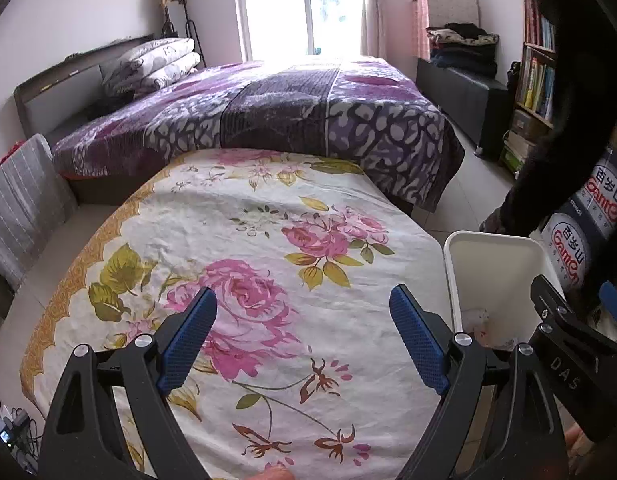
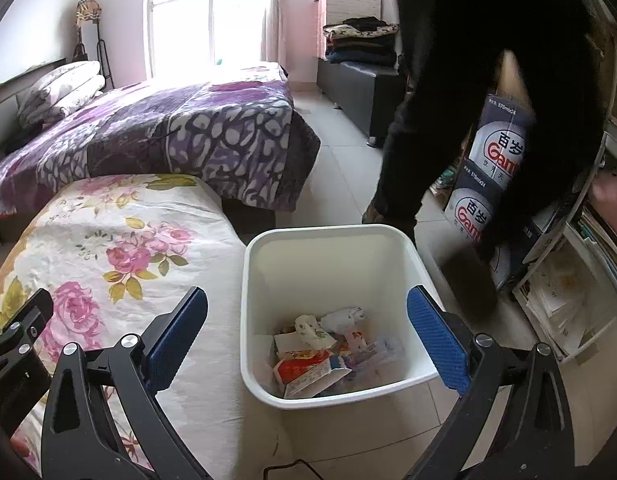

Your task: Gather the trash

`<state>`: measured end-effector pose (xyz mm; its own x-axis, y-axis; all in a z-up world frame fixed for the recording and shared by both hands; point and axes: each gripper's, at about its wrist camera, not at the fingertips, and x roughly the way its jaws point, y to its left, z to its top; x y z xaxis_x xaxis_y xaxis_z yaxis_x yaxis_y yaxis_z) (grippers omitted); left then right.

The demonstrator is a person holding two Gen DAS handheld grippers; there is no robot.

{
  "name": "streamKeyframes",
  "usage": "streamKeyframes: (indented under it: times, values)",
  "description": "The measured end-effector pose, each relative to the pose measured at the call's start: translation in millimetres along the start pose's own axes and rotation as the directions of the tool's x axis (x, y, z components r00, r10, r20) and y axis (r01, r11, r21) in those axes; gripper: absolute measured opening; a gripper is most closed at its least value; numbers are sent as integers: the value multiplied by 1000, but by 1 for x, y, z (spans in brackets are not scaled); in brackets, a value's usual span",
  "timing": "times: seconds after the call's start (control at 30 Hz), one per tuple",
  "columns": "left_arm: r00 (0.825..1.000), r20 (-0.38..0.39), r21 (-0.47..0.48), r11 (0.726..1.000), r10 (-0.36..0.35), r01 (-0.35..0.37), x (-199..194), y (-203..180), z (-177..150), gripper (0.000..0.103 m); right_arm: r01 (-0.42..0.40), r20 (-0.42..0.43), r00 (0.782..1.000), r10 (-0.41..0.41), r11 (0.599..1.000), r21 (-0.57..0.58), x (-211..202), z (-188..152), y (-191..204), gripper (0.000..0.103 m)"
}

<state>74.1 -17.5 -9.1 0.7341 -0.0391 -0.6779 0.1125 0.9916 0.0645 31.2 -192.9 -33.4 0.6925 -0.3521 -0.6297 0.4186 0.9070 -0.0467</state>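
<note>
Left gripper [image 1: 302, 334]: black angular frame with round metal bolts, blue pads [image 1: 187, 343] knurled in a fine diamond pattern, spread wide and released, nothing between them. Beneath it, a low surface draped in a floral cloth [image 1: 244, 248]: creased cream cotton, pink roses, olive leaves, a mustard scalloped border along the left edge.

Right gripper [image 2: 307, 336]: same build, same textured blue pads [image 2: 436, 344], jaws standing fully apart and empty, poised over a white bin [image 2: 268, 252]. Smooth plastic, squarish with rounded corners and a rolled rim, standing on pale glossy floor tiles [image 2: 340, 168], just beside the cloth's right edge.

Trash [image 2: 324, 350] inside the bin, on its bottom: crumpled white paper, a printed wrapper, an orange-and-white packet, flat card pieces, clear film, all loosely heaped. Seen in the left view only as a pale scrap low in the bin.

Beyond the cloth, a bed under a plush purple blanket [image 1: 308, 120] with a dark net-like pattern; folded quilts [image 1: 156, 60] stacked at its head. At right, dark trouser legs [image 2: 448, 120] of a person standing behind the bin, printed cardboard cartons [image 2: 496, 152] stacked upright, and a shelf of books [image 1: 536, 76].
</note>
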Motion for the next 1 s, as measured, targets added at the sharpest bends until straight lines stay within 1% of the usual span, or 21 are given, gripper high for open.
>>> streamKeyframes:
  times: [0.17, 0.7, 1.0]
  values:
    - [1000, -10, -10, 1000, 1, -1, 0, 4, -1, 86, -8, -6, 1000, 8, 1000, 1, 2, -2, 5, 96]
    - [999, -34, -8, 1000, 5, -5, 7, 2, -5, 86, -14, -19, 1000, 14, 1000, 10, 5, -3, 2, 96]
    - [999, -51, -12, 1000, 0, 0, 12, 2, -8, 86, -16, -43, 999, 17, 1000, 21, 10, -7, 3, 96]
